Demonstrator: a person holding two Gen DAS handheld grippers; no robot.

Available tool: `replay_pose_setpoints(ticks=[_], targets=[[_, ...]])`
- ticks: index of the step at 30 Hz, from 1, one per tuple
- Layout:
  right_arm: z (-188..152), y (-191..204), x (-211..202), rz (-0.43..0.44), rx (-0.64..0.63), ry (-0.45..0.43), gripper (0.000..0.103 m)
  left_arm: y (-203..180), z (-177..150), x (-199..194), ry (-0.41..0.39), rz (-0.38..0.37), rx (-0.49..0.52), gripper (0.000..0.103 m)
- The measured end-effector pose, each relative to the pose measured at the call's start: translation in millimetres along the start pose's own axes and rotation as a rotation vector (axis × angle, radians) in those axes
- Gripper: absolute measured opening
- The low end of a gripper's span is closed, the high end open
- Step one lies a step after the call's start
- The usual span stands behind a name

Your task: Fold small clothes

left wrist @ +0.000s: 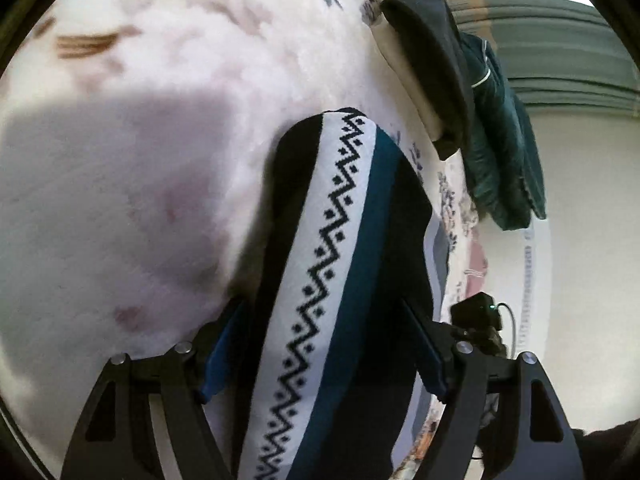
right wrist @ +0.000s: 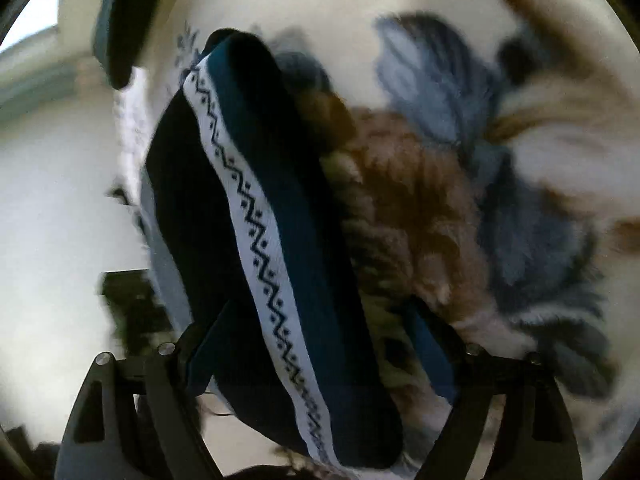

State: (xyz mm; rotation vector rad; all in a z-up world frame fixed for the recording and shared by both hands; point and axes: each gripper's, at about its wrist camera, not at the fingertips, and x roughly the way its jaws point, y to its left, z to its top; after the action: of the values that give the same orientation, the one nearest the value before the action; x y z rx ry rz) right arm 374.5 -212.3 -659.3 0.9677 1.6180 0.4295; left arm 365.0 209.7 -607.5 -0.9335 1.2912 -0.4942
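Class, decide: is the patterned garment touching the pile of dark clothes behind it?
Apart. The left wrist view shows a strip of floral blanket between the patterned garment and the dark clothes.

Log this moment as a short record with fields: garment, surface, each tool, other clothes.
garment: black garment with a white zigzag band and teal stripe, lying between both tools' fingers
surface: white fleece blanket with blue and brown flowers
left tool: open, straddling the garment
right tool: open, straddling it
other clothes: dark folded pile at the blanket edge
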Motion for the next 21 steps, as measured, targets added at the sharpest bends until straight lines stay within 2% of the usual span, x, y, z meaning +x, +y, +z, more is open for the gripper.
replay_pose_setpoints(ticks=[2,3,5,6,7,8,9,11,16,21], targets=[[3.0,4.1,7.9,0.146,-0.025,0.018,0.092,-0.3,-0.1,1.5,0.003,-0.024,-0.006,0.074],[2.7,8.3,16.4,0.184,-0.038,0.037,0.091,-2.2,-0.2,3.0,0.007,-0.036,-0.003,0.074],[4.9,17.0,32.5,0.201,-0.065,0.068,0.091,-4.2,2.3,7.9,0.014,-0.050,0.005,0.074],[5.6,21.9,42.8,0.198,-0.080,0.084,0.087,-7.5,3.1,10.3,0.012,-0.048,0.012,0.073],[6.6,24.5,48.5,0.178,-0.081,0.085,0.081,-10.6,3.4,10.8,0.003,-0.051,0.018,0.071],[7.3,24.5,52.8,0.169,-0.064,0.083,0.056,-15.1,0.9,7.1,-0.014,-0.061,0.026,0.053],[7.6,23.9,54.5,0.178,-0.043,0.078,0.043,-18.9,1.3,6.0,-0.023,-0.044,0.034,0.031],[3.5,29.0,49.4,0.171,-0.041,0.042,0.034,-25.1,4.0,1.3,-0.043,-0.032,0.042,0.028],[-7.2,57.1,29.8,0.184,-0.058,0.002,0.029,-58.2,22.0,-11.8,-0.064,-0.005,0.072,0.026],[6.3,104.3,-1.9,0.202,-0.109,-0.056,0.027,-108.0,68.6,-24.1,-0.090,-0.017,0.136,0.026]])
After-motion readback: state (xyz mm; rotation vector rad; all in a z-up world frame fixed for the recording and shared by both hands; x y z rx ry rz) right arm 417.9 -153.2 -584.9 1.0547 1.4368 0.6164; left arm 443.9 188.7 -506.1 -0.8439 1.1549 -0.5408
